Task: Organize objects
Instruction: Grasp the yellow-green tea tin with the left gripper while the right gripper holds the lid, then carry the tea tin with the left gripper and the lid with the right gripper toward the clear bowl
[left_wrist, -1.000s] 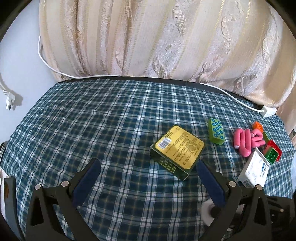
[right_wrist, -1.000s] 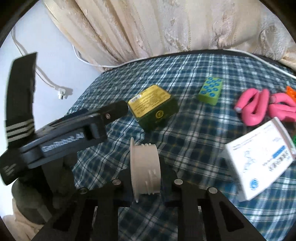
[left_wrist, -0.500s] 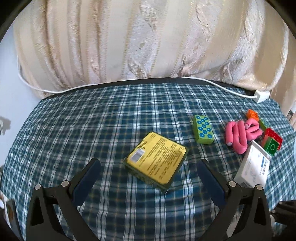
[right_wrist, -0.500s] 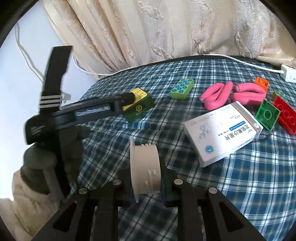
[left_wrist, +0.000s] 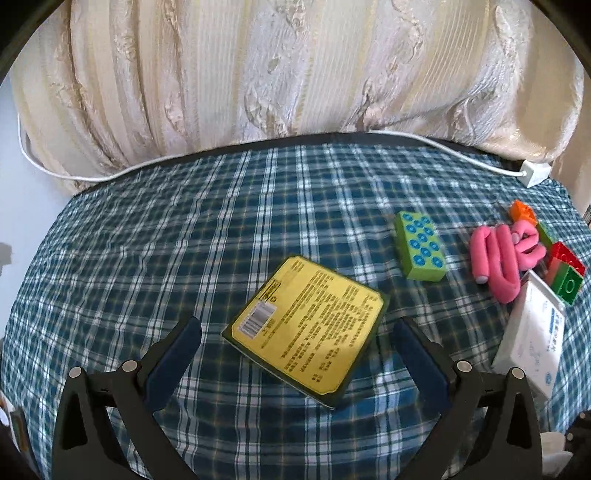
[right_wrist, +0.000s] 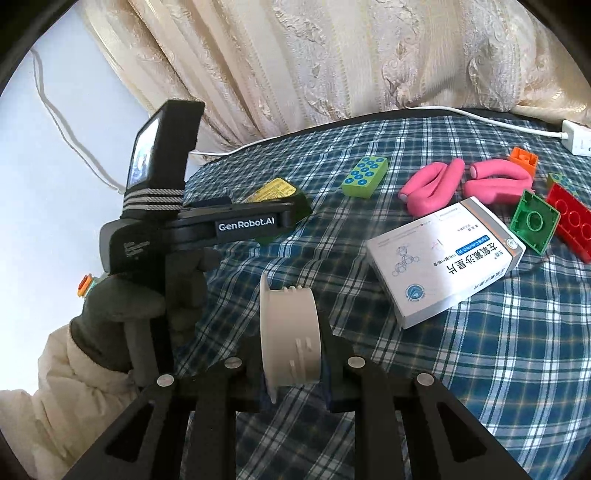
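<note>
The left gripper (left_wrist: 295, 354) hangs over the yellow-topped green box (left_wrist: 306, 328), jaws spread wide with one pad off each side of it and neither touching. The step in hand looks like picking this box up. To do it well, the gripper should come straight down so the pads meet two opposite side walls. The box lies turned corner-on to the jaws, so a small roll of the wrist to square the pads with its flat sides would likely stop it from twisting out as they close. The pads should bite low on the dark green walls, not on the lid's edge.

The box is flat and squarish with clipped corners, its yellow face covered in fine print with a barcode near one corner. It rests near the middle of the checked tablecloth (left_wrist: 147, 240), well clear of the green studded block (left_wrist: 419, 245) and the pink foam roller (left_wrist: 498, 258) toward the right edge.

The right gripper (right_wrist: 291, 365) is clamped on a white plastic spool (right_wrist: 288, 332), holding it above the near edge, just beside the white medicine box (right_wrist: 443, 258).
</note>
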